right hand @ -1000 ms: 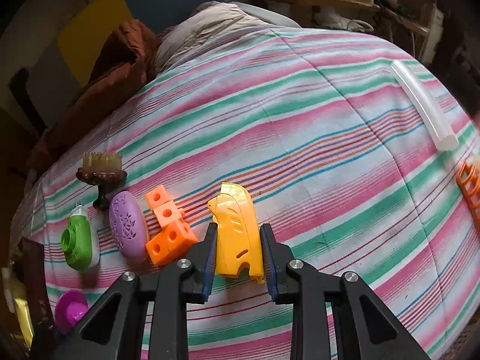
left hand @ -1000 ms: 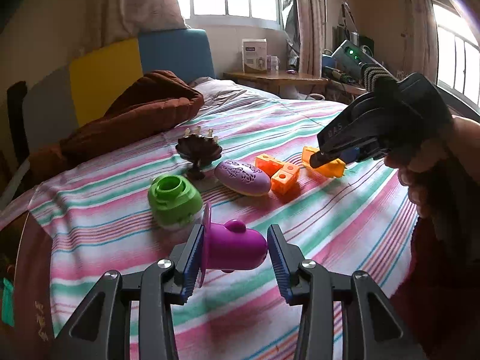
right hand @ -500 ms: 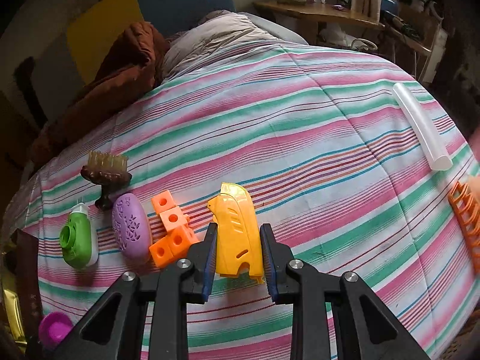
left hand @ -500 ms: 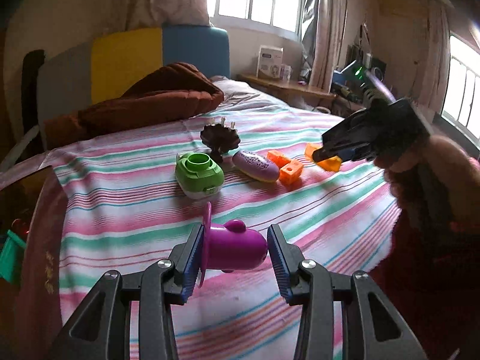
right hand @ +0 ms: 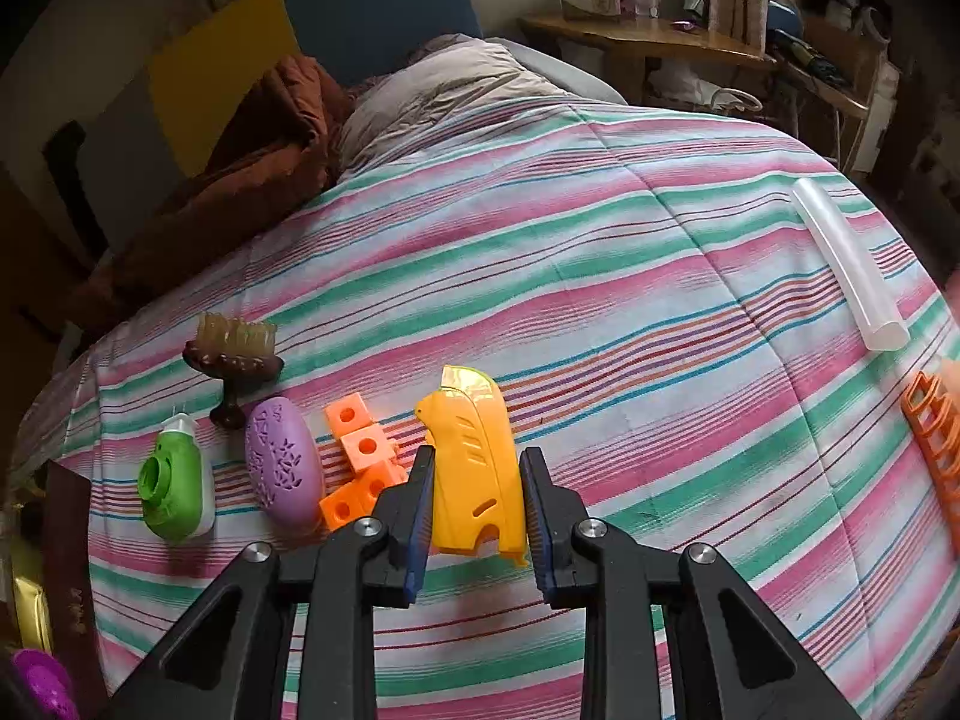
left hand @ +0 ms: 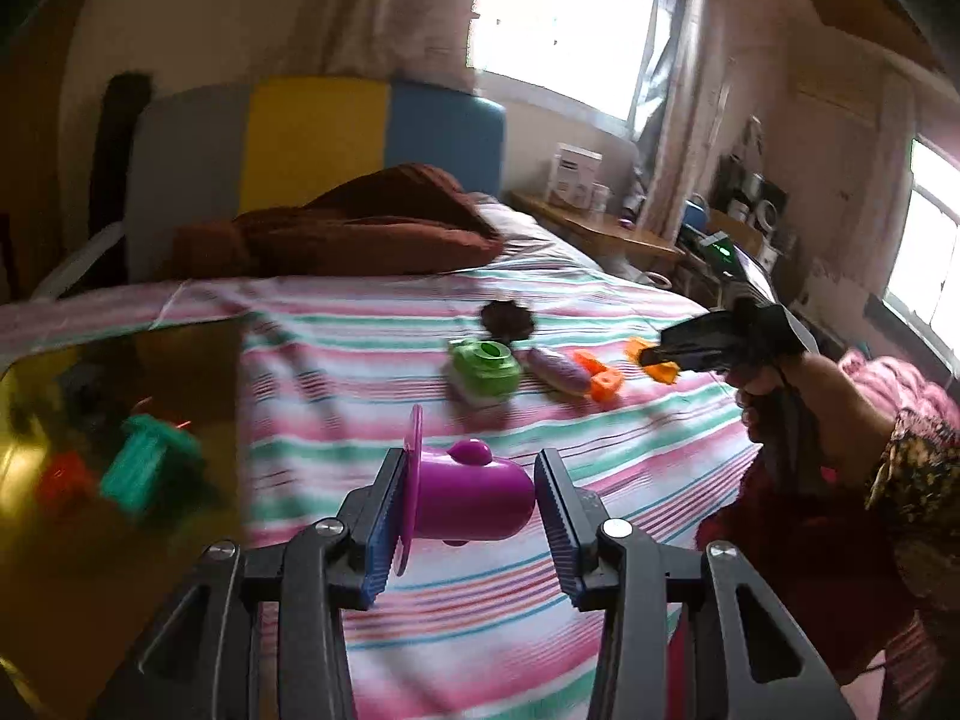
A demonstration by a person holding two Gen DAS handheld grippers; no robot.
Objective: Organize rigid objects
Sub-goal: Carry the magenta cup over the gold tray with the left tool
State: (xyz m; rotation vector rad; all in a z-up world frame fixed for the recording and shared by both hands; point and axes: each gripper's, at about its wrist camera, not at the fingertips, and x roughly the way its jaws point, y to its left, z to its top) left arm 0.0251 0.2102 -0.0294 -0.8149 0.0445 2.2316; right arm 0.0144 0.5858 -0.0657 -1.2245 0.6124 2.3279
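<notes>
1. The purple cup (left hand: 474, 498) sits low at centre of the left view, clamped sideways in the left gripper (left hand: 468, 516).
2. The yellow shell (right hand: 474, 474), low at centre of the right view, is pinched by the right gripper (right hand: 474, 510).
3. Orange blocks (right hand: 360, 468) lie just left of it on the striped bedspread (right hand: 600, 252).

Left gripper (left hand: 468, 498) jaws clamped on a load, raised, right gripper (right hand: 474, 501) jaws clamped, angled downward
</notes>
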